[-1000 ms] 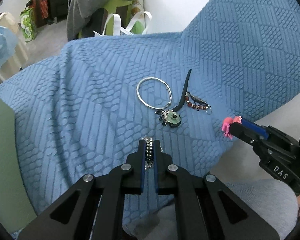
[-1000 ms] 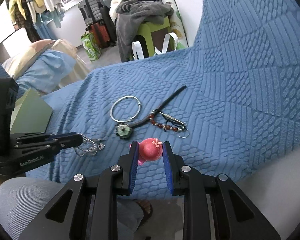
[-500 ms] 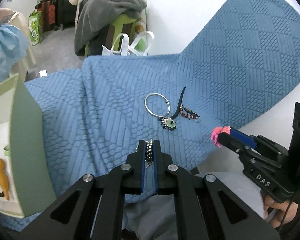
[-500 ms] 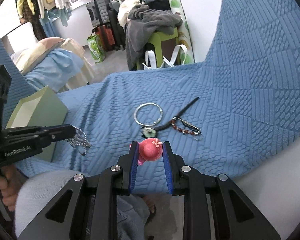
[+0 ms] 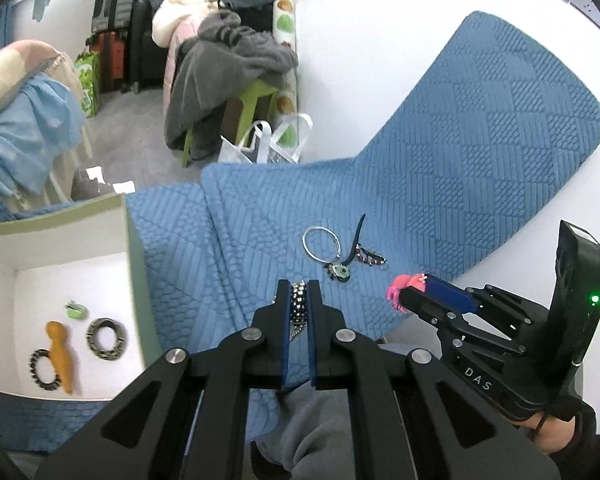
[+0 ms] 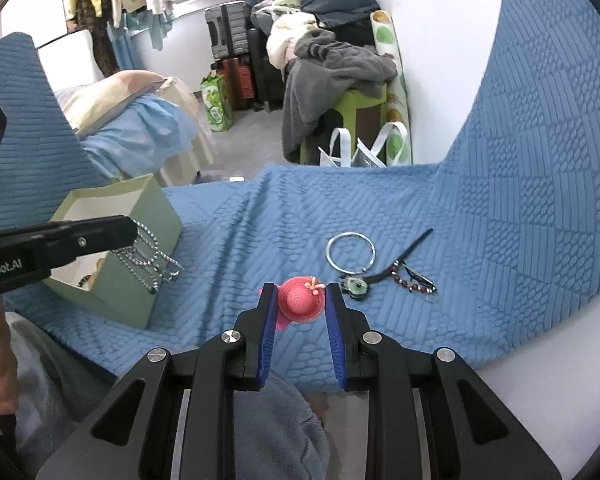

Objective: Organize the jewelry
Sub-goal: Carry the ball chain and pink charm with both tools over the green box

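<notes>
My left gripper (image 5: 299, 288) is shut on a silver rhinestone chain (image 5: 299, 302), which hangs from it in the right wrist view (image 6: 150, 258) beside the green box (image 6: 138, 216). My right gripper (image 6: 300, 294) is shut on a small pink hat charm (image 6: 302, 299), also seen in the left wrist view (image 5: 400, 285). On the blue quilt (image 5: 460, 152) lie a silver bangle (image 5: 321, 245), a green pendant on a black cord (image 5: 342, 271) and a dark red bead bracelet (image 5: 370, 257). The box's white inside (image 5: 60, 280) holds two dark bracelets, an orange piece and a small green piece.
A green stool piled with grey clothes (image 6: 340, 72), white bags (image 6: 360, 148), suitcases (image 6: 232, 40) and a bed with a light blue cover (image 6: 140, 128) stand beyond the quilt. My grey-trousered knee (image 5: 320, 412) is below the grippers.
Both grippers have pulled back and up from the quilt, with their loads. The left gripper has swung towards the green box, whose inside now shows.
</notes>
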The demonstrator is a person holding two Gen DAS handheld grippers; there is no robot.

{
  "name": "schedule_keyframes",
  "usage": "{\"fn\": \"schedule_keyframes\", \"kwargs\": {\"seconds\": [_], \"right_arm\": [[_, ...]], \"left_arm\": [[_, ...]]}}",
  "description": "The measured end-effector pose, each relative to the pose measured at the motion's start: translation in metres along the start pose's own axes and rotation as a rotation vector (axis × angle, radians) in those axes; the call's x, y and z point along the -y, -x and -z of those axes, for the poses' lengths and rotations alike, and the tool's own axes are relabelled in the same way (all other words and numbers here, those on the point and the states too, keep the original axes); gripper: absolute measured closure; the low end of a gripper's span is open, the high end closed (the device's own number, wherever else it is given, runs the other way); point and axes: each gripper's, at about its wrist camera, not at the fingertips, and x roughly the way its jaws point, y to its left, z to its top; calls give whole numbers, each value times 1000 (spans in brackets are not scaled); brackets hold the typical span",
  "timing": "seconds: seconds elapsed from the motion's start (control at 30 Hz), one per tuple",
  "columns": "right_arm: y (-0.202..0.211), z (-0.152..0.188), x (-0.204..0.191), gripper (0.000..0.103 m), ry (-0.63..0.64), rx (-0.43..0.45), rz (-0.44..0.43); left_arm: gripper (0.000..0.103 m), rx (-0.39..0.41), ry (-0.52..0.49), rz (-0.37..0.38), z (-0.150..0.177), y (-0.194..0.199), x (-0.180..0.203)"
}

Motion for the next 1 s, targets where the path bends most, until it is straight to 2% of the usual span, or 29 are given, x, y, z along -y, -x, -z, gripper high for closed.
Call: {"fn": "schedule_keyframes", "kwargs": {"seconds": [0.13, 0.6, 1.0], "right_arm": [[8, -10, -14, 81, 13, 17, -14], [32, -53, -64, 81, 55, 108, -82], [37, -93, -132, 81, 135, 163, -154]], "left_arm": [[96, 30, -5, 4, -6, 16, -7], [96, 159, -24, -58, -35, 87, -29], [96, 265, 6, -147, -39, 143, -89]]}}
